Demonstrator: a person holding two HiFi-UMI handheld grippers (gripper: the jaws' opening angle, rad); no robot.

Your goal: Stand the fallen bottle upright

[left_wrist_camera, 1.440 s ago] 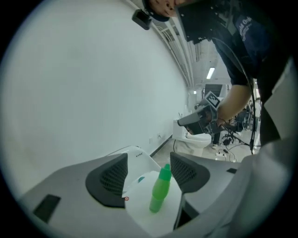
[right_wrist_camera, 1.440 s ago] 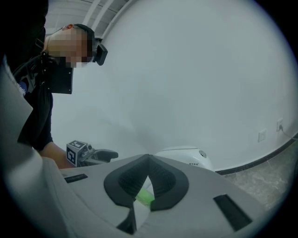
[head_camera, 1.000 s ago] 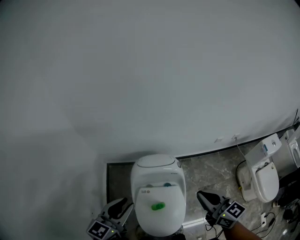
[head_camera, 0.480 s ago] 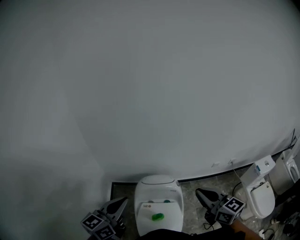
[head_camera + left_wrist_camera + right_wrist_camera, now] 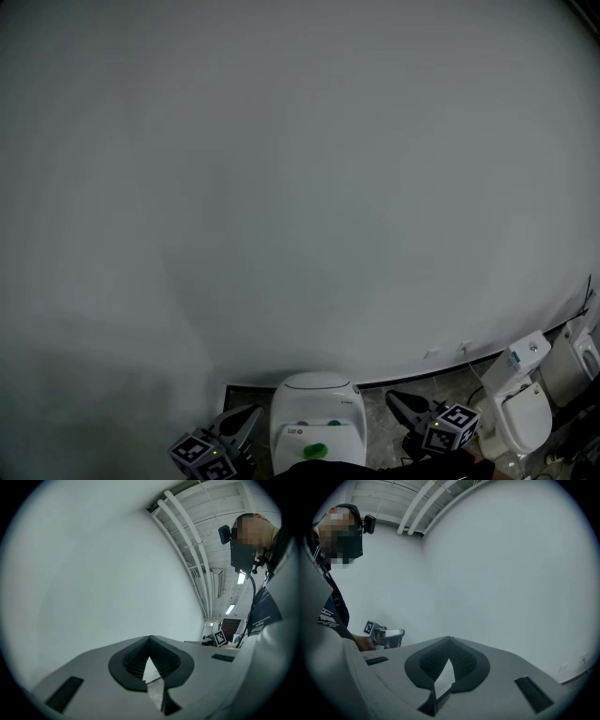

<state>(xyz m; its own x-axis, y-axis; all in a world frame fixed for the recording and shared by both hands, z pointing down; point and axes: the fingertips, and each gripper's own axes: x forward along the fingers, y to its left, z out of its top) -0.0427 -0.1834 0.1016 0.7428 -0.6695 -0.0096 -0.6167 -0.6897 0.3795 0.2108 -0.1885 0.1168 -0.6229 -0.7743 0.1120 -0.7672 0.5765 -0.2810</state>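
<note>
The left gripper (image 5: 251, 412) and right gripper (image 5: 394, 400), both shut on nothing, flanked the toilet (image 5: 315, 392). A small green object (image 5: 317, 451), possibly the bottle, lay on its lid between them, about equally near both. Its long axis was unreadable.

My left gripper (image 5: 150, 641), jaws pressed together with nothing between them, faces a plain white wall (image 5: 93, 573). At the right edge I see the person (image 5: 269, 616), the ceiling pipes (image 5: 185, 531) and the right gripper's marker cube (image 5: 219, 638).
</note>
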